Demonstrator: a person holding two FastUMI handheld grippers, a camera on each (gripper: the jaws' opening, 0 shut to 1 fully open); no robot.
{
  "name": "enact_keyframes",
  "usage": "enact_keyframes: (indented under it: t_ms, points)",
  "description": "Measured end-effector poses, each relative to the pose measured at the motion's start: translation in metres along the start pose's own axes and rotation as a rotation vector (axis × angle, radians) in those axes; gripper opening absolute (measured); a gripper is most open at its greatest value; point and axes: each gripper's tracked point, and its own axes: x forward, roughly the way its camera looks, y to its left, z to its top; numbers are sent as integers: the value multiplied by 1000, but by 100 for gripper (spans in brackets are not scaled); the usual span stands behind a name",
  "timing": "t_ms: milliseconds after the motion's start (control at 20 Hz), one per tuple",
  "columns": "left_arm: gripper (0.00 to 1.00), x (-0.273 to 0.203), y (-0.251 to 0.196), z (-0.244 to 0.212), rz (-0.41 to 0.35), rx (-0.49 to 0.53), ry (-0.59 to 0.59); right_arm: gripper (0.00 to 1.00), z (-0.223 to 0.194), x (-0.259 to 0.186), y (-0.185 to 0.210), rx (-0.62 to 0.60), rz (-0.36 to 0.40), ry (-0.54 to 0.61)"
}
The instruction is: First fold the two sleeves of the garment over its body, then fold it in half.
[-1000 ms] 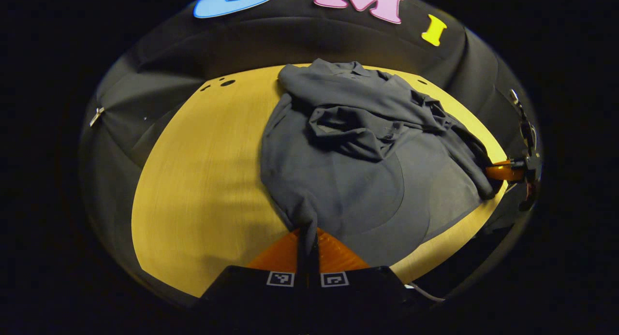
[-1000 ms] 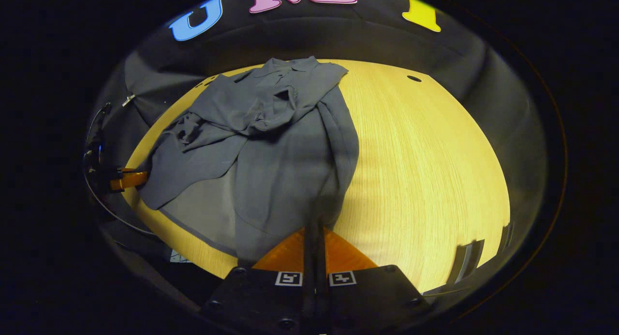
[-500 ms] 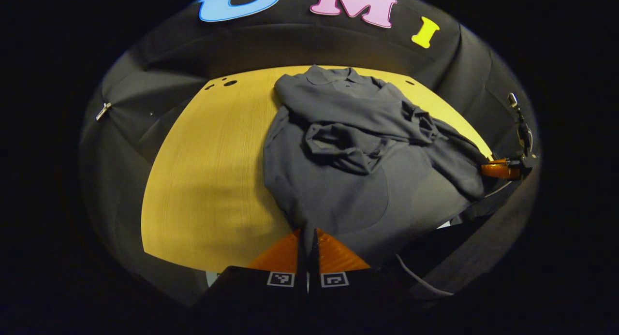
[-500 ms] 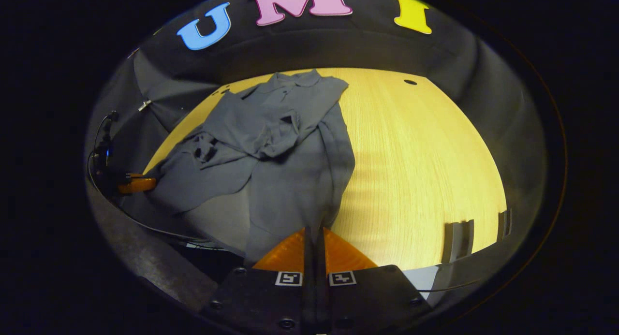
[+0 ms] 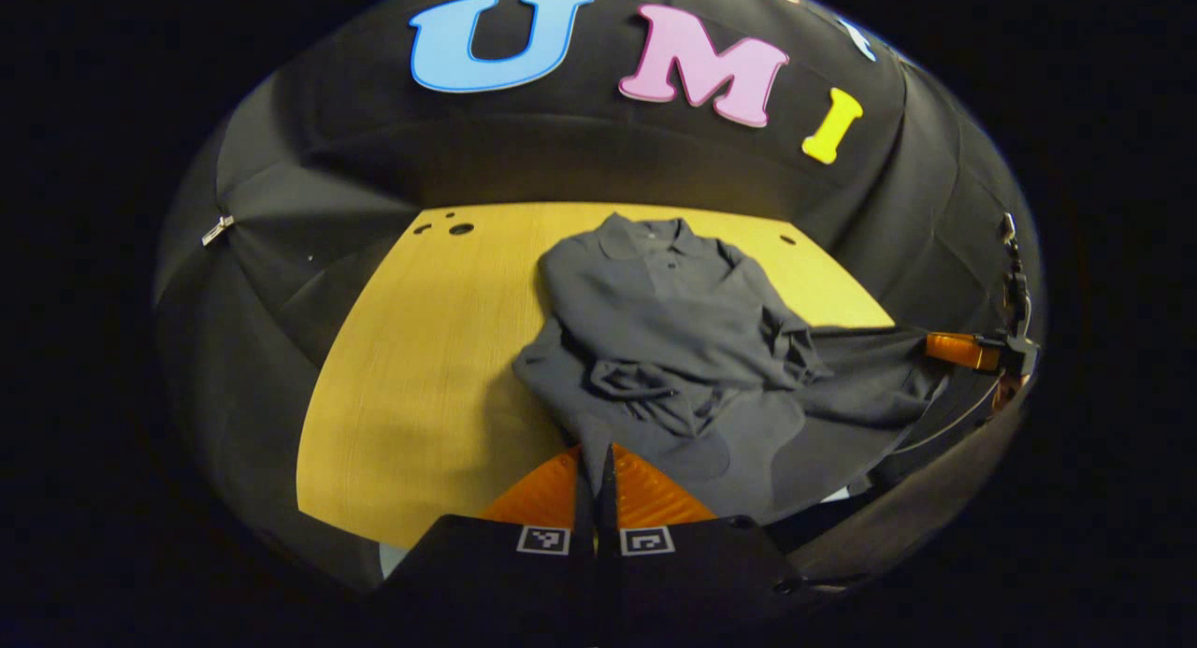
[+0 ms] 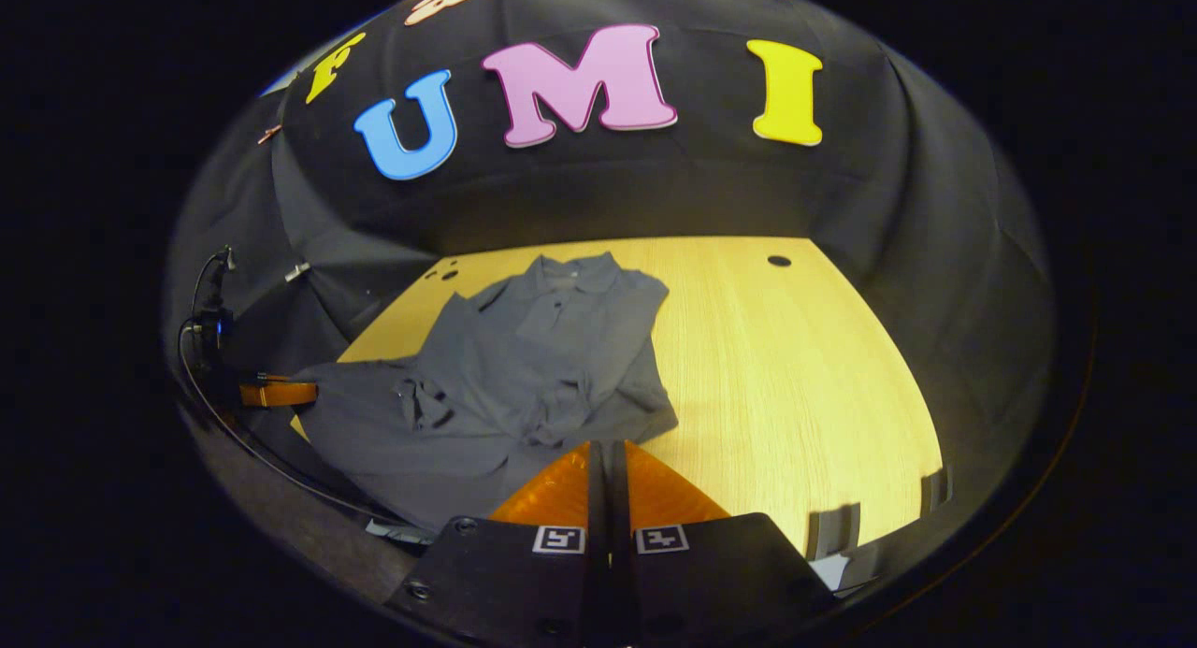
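A dark grey polo shirt [image 5: 655, 302] lies collar-away on the yellow wooden table [image 5: 421, 349], both sleeves bunched over its body. My left gripper [image 5: 596, 456] is shut on one corner of the hem, at the table's near edge. At the far right of the left gripper view, my right gripper [image 5: 954, 350] holds the other hem corner, and the cloth hangs stretched between the two. In the right gripper view the shirt [image 6: 552, 349] spreads out ahead, with my right gripper [image 6: 609, 456] shut on its hem. The left gripper [image 6: 276, 393] shows at the far left.
Small round holes sit near the table's far corners [image 5: 460, 228] [image 6: 778, 261]. A metal clip [image 5: 217, 229] hangs on the black cloth wall. Bare tabletop [image 6: 795, 367] lies to the right of the shirt. A black cable [image 6: 210, 302] runs by the left gripper.
Both grippers have risen and drawn back toward the table's near edge with the hem. The shirt's lower part has lifted off the table and bunched toward its chest.
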Motion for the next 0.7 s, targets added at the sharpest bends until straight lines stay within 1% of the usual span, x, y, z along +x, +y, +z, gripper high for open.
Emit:
enact_keyframes:
  t_ms: [100, 200, 300, 350, 400, 500, 550, 600, 650, 700]
  points:
    - [5, -1, -6, 33, -13, -2, -60, 5, 25, 7, 4, -16, 12, -46]
    - [5, 10, -16, 60, -31, 5, -111, 5, 48, 15, 7, -24, 24, -88]
    - [5, 21, -22, 74, -41, -9, -121, 5, 58, 21, 5, -30, 27, -100]
    - [5, 26, -23, 74, -46, -13, -118, 5, 54, 25, 1, -28, 17, -84]
    - [5, 28, -25, 72, -46, -10, -108, 5, 39, 26, -2, 0, 16, -29]
    - [6, 30, -29, 64, -50, -1, -90, 5, -3, 25, -12, 68, -17, 86]
    - [5, 30, -29, 58, -52, 1, -78, 9, -23, 23, -14, 106, -19, 138]
    - [8, 30, -28, 53, -52, 3, -65, 35, -47, 23, -13, 137, -28, 206]
    - [5, 30, -27, 48, -50, 2, -54, 61, -69, 20, -12, 150, -29, 266]
    - [5, 31, -26, 46, -50, 0, -45, 86, -92, 18, -15, 140, -50, 327]
